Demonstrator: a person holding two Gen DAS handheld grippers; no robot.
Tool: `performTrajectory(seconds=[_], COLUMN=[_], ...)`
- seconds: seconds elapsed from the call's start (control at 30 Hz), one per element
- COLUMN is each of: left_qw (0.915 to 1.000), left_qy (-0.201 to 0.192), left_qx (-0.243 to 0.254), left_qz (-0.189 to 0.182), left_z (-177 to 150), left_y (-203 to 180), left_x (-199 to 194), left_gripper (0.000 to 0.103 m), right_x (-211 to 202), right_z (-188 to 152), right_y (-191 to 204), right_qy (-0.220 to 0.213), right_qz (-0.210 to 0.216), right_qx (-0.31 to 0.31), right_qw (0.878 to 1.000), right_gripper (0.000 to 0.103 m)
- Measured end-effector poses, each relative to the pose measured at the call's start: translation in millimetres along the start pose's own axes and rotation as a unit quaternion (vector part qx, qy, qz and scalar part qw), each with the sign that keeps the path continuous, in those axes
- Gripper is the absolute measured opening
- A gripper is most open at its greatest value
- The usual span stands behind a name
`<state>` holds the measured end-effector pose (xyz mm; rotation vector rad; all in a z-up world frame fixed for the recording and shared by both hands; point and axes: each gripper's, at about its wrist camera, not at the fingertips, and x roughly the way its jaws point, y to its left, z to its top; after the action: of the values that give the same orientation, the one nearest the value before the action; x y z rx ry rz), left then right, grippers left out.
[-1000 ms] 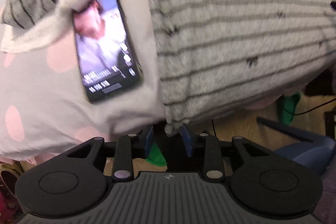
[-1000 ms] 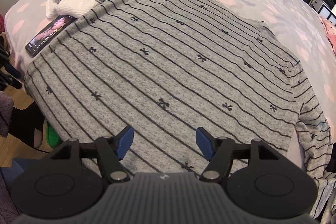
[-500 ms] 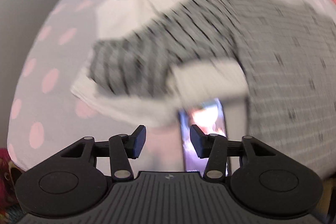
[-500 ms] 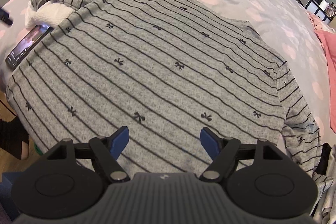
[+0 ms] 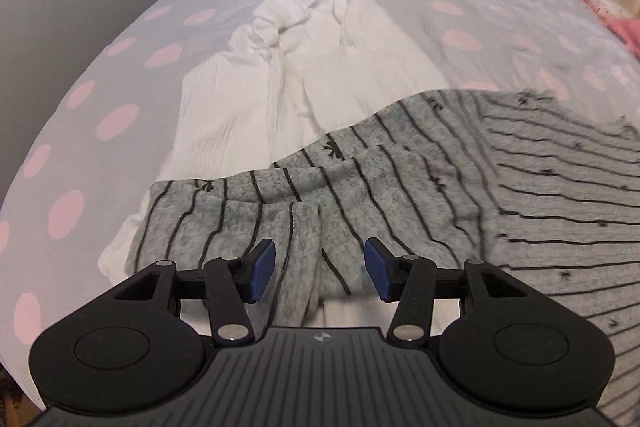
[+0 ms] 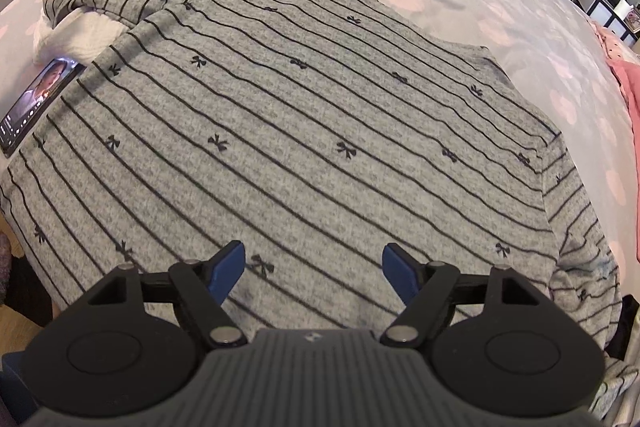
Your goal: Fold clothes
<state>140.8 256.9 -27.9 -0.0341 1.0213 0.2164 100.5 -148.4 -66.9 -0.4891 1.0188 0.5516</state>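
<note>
We see a grey striped top [image 6: 304, 131], dotted with small dark bows, spread flat on a bed whose cover [image 5: 120, 75] is pale with pink spots. Its body lies smooth across the near part of the bed and reaches the bed's near edge. In the left wrist view one sleeve [image 5: 248, 219] of the top lies bunched and creased on a crumpled white garment [image 5: 280, 83], which stretches away up the bed beyond it. Our left hand-held gripper [image 5: 320, 269] hangs over this sleeve with its blue pads [image 5: 262, 267] apart; the jaws have just been opening, and a fold of the sleeve shows in the gap between them, though we cannot tell whether either pad touches the cloth. In the right wrist view that same gripper shows only as a dark shape at the upper left, at the sleeve end. Our right hand-held gripper [image 6: 314, 273] hovers above the lower body of the top, its jaws spread wide after just opening, with only flat cloth seen beyond them. A phone [image 6: 38, 103] with a lit screen lies on the bed just beside the top's left edge, near the white garment. Pink cloth [image 6: 628, 83] lies at the far right of the bed.
</note>
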Motion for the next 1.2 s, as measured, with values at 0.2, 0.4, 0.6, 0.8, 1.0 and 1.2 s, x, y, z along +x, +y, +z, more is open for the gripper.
performTrajectory(seconds=[0.2, 0.4, 0.6, 0.8, 1.0, 1.2], left_qw=[0.9985, 0.9960, 0.9916, 0.9884, 0.9722, 0.9446], left_qy=[0.037, 0.012, -0.068, -0.135, -0.211, -0.267], left_qx=[-0.025, -0.088, -0.110, -0.054, 0.014, 0.066], left_qz=[0.033, 0.013, -0.007, -0.044, -0.100, -0.180], left_z=[4, 6, 8, 10, 1, -15], left_y=[9, 32, 42, 25, -1, -23], left_x=[35, 18, -38, -99, -162, -211], left_gripper=[0.033, 0.007, 0.004, 0.004, 0.003, 0.003], right_x=[11, 16, 10, 1, -7, -14], right_z=[6, 10, 11, 9, 7, 3], right_y=[6, 13, 17, 23, 24, 20], right_qy=[0.007, 0.005, -0.005, -0.017, -0.028, -0.034], right_qz=[0.002, -0.008, -0.006, -0.005, -0.008, 0.000], right_qx=[-0.018, -0.050, -0.058, -0.063, -0.053, -0.030], right_qw=[1.000, 0.999, 0.998, 0.998, 0.998, 0.999], right_gripper=[0.078, 0.078, 0.078, 0.078, 0.078, 0.078])
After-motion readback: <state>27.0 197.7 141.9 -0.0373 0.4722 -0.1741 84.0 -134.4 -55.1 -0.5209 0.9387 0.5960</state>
